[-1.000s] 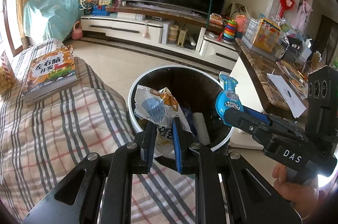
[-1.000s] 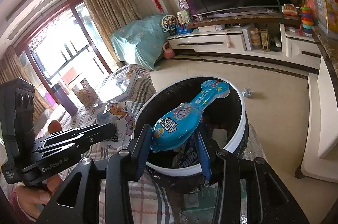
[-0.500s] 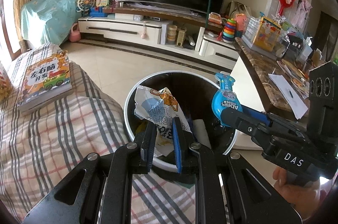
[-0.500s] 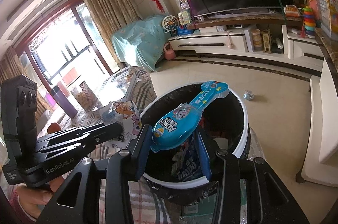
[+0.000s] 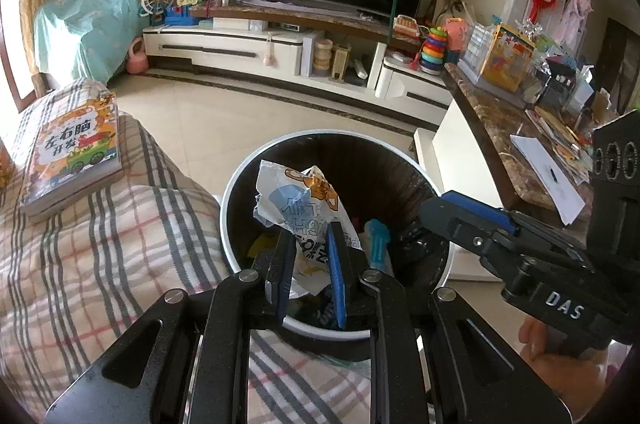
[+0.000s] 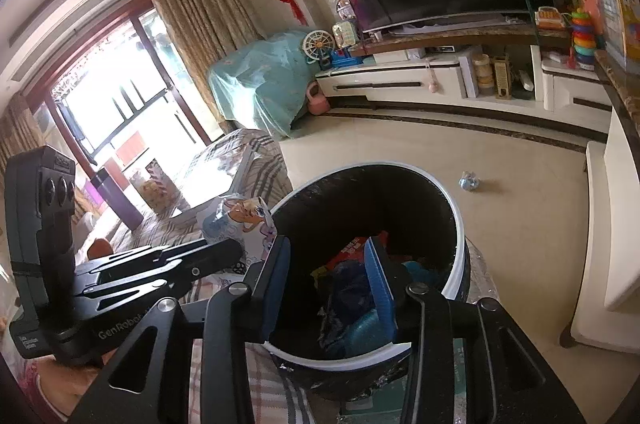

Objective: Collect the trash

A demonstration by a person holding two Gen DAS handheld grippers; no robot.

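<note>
A round black trash bin with a white rim (image 5: 240, 180) (image 6: 460, 220) stands beside the plaid-covered table. My left gripper (image 5: 310, 236) is shut on a white crumpled snack wrapper (image 5: 296, 200) and holds it over the bin's near side; the wrapper also shows in the right wrist view (image 6: 240, 220). My right gripper (image 6: 326, 252) is open and empty above the bin; it shows in the left wrist view (image 5: 464, 212). The blue snack packet (image 5: 378, 240) lies inside the bin among other trash (image 6: 352, 288).
A children's book (image 5: 74, 152) lies on the plaid cloth (image 5: 100, 264) at left. A small crumpled scrap (image 6: 469, 180) lies on the floor beyond the bin. A marble counter (image 5: 508, 128) with papers stands at right. The TV cabinet (image 5: 248, 44) is at the back.
My right gripper has opened and the blue snack packet has dropped into the bin. My left gripper still holds the white wrapper and has moved further over the bin.
</note>
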